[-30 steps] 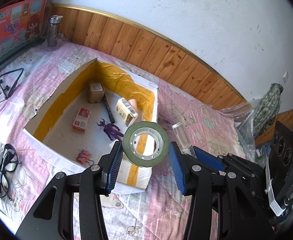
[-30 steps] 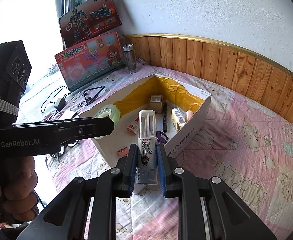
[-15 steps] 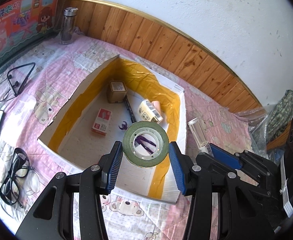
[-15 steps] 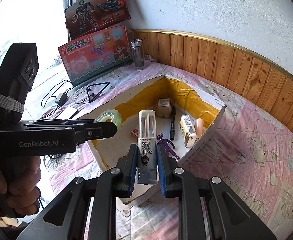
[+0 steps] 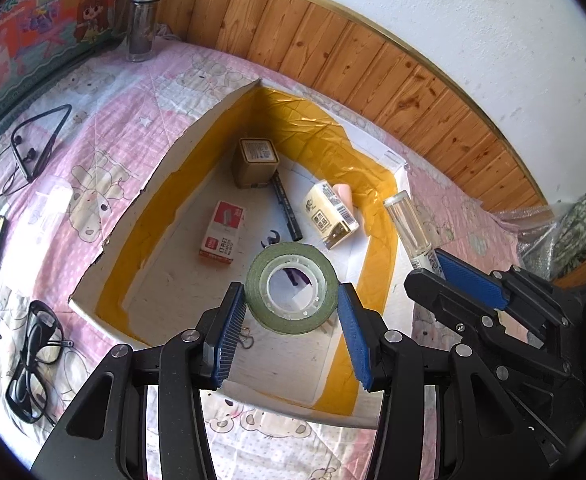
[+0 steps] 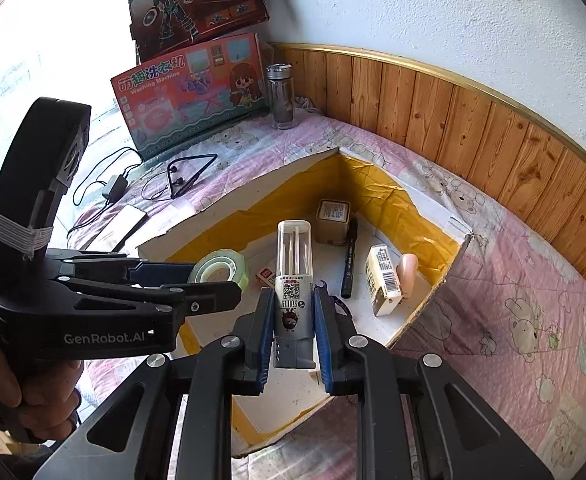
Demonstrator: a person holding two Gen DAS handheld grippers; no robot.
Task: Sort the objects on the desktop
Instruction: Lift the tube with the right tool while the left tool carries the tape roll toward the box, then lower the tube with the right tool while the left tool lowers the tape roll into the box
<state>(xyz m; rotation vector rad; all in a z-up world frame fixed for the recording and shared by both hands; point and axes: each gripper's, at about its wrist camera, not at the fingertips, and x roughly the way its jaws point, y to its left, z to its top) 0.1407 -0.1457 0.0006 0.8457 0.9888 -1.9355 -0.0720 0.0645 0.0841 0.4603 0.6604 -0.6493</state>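
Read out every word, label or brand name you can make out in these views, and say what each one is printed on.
"GenRobot.AI": side of the left gripper.
"Washing Machine", under large Chinese characters: pink toy box.
"GUUCS", roughly, below a QR code: clear-capped tube in the right gripper.
Too small or blurred: red and white box, cream carton, brown box, robot toy box.

tape roll (image 5: 292,288): green, clear core, held upright in air over box
tube (image 6: 294,280): clear top, grey labelled base, held upright
box (image 5: 197,136): white, yellow-taped inside, holds sm. items
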